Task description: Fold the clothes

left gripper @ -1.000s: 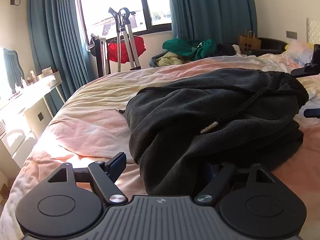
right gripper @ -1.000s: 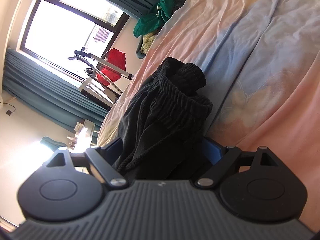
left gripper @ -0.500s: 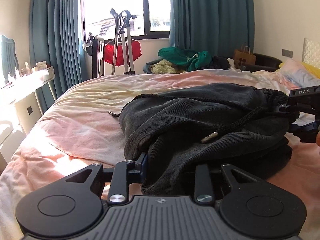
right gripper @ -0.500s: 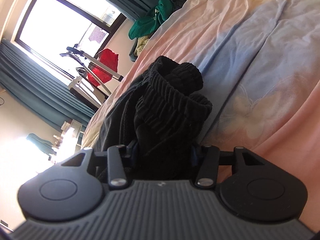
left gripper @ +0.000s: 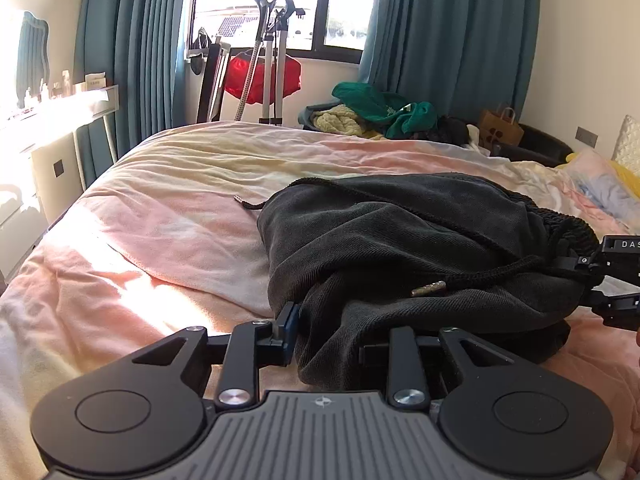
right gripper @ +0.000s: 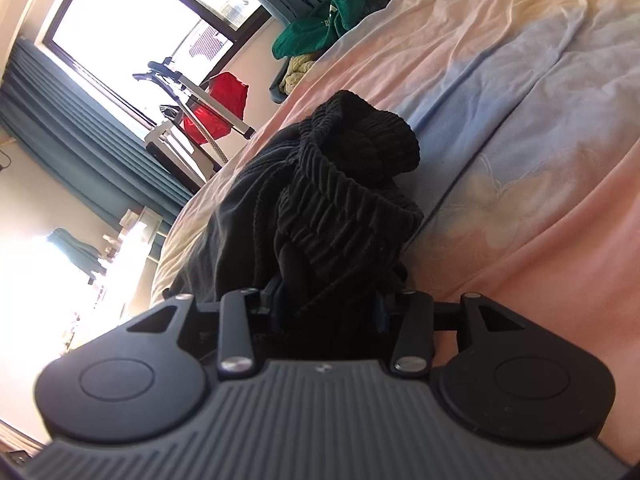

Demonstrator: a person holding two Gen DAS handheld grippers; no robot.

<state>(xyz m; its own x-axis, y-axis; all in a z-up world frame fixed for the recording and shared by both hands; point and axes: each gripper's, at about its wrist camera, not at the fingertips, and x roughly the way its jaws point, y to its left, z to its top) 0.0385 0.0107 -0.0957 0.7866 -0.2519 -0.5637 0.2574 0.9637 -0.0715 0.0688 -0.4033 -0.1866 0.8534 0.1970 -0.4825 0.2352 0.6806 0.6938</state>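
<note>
Black pants (left gripper: 404, 248) lie bunched on bed (left gripper: 168, 232), long side running left to right. Our left gripper (left gripper: 328, 332) pinches near left edge; jaws just eased out a bit, cloth between. Our right gripper (right gripper: 326, 304) pinches ribbed waistband at right end, likewise. Both hands equally close.

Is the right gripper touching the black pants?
Touching. In the right wrist view, the right gripper has the black pants bunched between its pads, pressed on both sides.
</note>
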